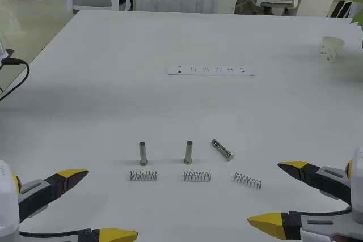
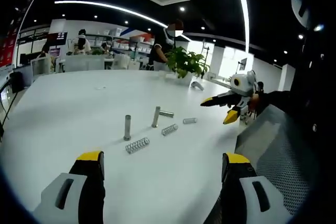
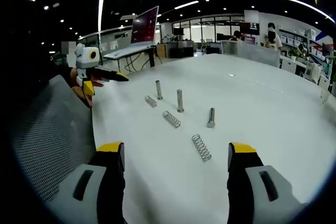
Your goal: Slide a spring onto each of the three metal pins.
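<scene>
On the white tabletop (image 1: 113, 55) the left pin (image 1: 143, 153) and the middle pin (image 1: 188, 152) stand upright on their wide feet. We think that is so a spring can drop over the top of each. The right pin (image 1: 222, 149) lies flat with one end pointing to about 10 o'clock, so it may need standing up or holding first. The left spring (image 1: 142, 175) lies at 6 o'clock of its pin, and the middle spring (image 1: 197, 176) lies the same way. The right spring (image 1: 248, 181) lies at 5 o'clock of the flat pin. Each one is near its pin but not touching, like pairs set out for us. No spring is on a pin yet. Our left claw (image 1: 96, 205) waits at 7 o'clock of the row and our right claw (image 1: 278, 192) at 5 o'clock. Both are spread wide with nothing between their yellow tips, ready, we guess, to reach in from either side. A power strip (image 1: 210, 70) lies well apart at 12 o'clock.
</scene>
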Demonstrator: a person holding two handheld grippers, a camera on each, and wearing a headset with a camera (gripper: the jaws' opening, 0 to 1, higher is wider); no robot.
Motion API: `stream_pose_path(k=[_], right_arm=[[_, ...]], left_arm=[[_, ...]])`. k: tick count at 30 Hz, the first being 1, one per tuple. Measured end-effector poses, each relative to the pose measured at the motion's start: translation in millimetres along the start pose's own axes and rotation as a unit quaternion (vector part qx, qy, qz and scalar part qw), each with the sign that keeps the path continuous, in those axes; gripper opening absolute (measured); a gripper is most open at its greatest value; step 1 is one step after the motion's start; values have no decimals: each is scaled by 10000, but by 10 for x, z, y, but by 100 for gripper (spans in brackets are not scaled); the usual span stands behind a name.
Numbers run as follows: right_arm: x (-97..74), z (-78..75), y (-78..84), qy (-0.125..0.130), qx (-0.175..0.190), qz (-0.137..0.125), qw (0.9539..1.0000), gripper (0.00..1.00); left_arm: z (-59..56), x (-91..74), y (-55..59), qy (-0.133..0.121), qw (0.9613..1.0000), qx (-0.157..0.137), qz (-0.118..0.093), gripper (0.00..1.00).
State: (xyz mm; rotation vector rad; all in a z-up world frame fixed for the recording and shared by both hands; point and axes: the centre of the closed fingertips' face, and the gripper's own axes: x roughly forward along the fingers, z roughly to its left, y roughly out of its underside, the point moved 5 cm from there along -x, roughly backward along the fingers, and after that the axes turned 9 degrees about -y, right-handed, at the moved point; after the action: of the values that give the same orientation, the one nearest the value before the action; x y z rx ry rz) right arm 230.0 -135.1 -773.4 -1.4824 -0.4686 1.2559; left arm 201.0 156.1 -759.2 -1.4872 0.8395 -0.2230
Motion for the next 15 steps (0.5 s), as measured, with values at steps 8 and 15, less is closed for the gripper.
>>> stream_pose_path(k=[8, 15], right_arm=[[7, -1, 5, -3, 9, 11, 10000, 80], [10, 0, 5, -4, 10, 9, 10000, 80]], left_arm=[[4, -1, -7, 0, 10000, 6, -37, 90], [-2, 7, -3, 15, 10000, 6, -29, 89]])
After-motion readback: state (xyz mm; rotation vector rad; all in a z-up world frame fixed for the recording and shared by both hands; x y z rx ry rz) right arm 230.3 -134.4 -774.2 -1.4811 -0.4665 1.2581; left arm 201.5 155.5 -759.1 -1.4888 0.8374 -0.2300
